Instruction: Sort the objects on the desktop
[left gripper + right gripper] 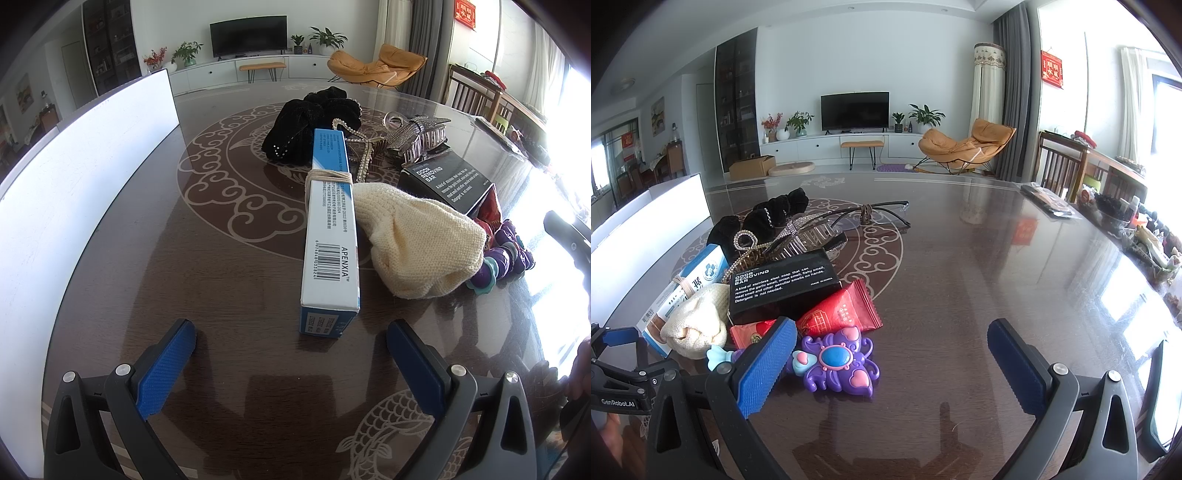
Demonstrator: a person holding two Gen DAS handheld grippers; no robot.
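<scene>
A pile of objects lies on the dark patterned table [229, 280]. A long blue and white box [330, 236] with string round it points at my open, empty left gripper [291, 365], just short of its fingertips. Beside the box lie a cream knitted pouch [413, 240], a black odor bar box [448, 177], a black scrunchie [314, 123], a rhinestone hair clip [417, 138] and a purple butterfly toy [836, 363]. My right gripper [892, 363] is open and empty, its left finger against the toy. Red sachets [840, 310] and glasses [875, 216] also lie there.
A white box [85, 192] stands along the table's left side, also in the right wrist view [653, 221]. Clutter [1134, 229] lines the table's far right edge. Bare tabletop [997, 266] lies right of the pile. Chairs [1060, 166] stand behind.
</scene>
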